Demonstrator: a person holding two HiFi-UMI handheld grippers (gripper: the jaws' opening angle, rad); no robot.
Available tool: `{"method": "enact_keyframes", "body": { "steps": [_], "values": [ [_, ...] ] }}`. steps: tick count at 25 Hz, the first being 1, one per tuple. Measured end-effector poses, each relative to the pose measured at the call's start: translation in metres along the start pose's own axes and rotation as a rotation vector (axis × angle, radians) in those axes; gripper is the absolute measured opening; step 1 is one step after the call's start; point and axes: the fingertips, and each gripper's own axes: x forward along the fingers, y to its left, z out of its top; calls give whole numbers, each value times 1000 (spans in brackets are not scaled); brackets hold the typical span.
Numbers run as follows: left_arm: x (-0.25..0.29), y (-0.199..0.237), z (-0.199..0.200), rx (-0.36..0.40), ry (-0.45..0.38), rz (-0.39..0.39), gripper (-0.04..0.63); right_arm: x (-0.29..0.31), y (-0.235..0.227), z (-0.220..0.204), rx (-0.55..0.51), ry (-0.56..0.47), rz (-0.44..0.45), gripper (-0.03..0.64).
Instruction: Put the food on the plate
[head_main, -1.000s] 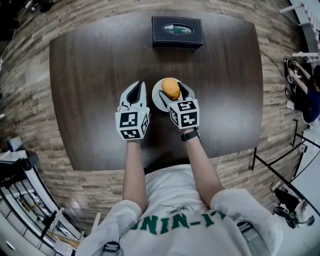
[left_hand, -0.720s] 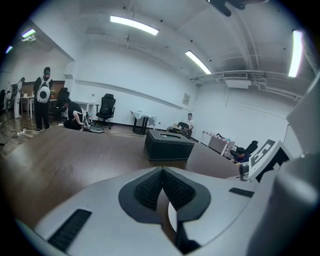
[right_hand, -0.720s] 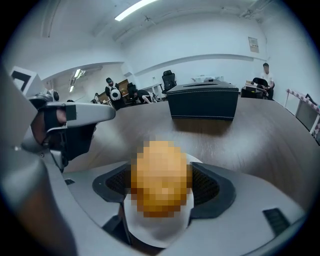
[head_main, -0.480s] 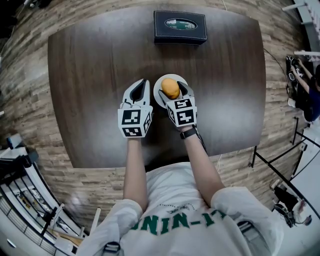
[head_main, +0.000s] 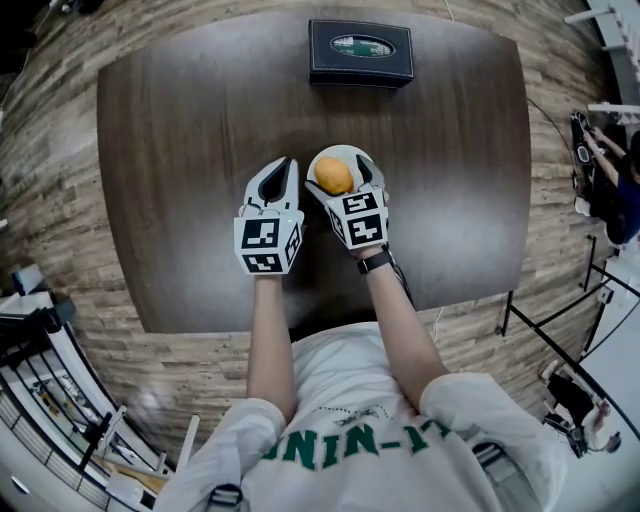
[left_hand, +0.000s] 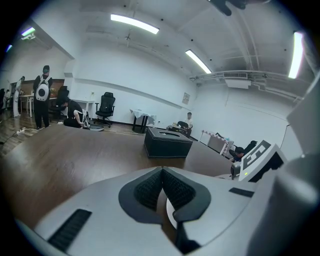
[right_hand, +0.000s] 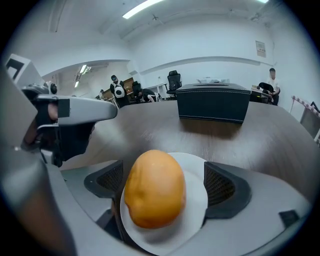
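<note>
An orange, egg-shaped piece of food (head_main: 333, 176) (right_hand: 154, 189) lies on a small white plate (head_main: 347, 153) (right_hand: 198, 200) near the middle of the dark wooden table (head_main: 180, 150). My right gripper (head_main: 341, 178) (right_hand: 165, 182) straddles it with its jaws opening. The right pad stands clear of the food and the left pad is close beside it. My left gripper (head_main: 283, 166) (left_hand: 161, 172) rests just left of the plate, shut with nothing between its pads. A sliver of the plate (left_hand: 170, 215) shows past its tips.
A black rectangular box (head_main: 361, 53) (right_hand: 214, 102) (left_hand: 167, 142) stands at the far edge of the table. The table ends at a wood-plank floor on all sides. People, chairs and desks are far off in the room.
My right gripper's jaws have spread away from the food, which now lies a little further left on the plate. The left gripper has stayed where it was.
</note>
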Motion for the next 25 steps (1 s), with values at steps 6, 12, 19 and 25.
{"method": "enact_keyframes", "body": {
  "steps": [6, 12, 19, 25],
  "values": [
    [-9, 0, 3, -1, -13, 13, 12, -6, 1, -2, 0, -8, 2, 509],
    [-18, -4, 3, 5, -16, 24, 12, -18, -2, -3, 21, -23, 5, 509],
    [-32, -8, 7, -13, -34, 29, 12, -37, -6, 5, 30, -62, -15, 504],
    [-47, -12, 18, -10, -62, 32, 12, -63, -15, 10, 54, -124, -33, 454]
  ]
}}
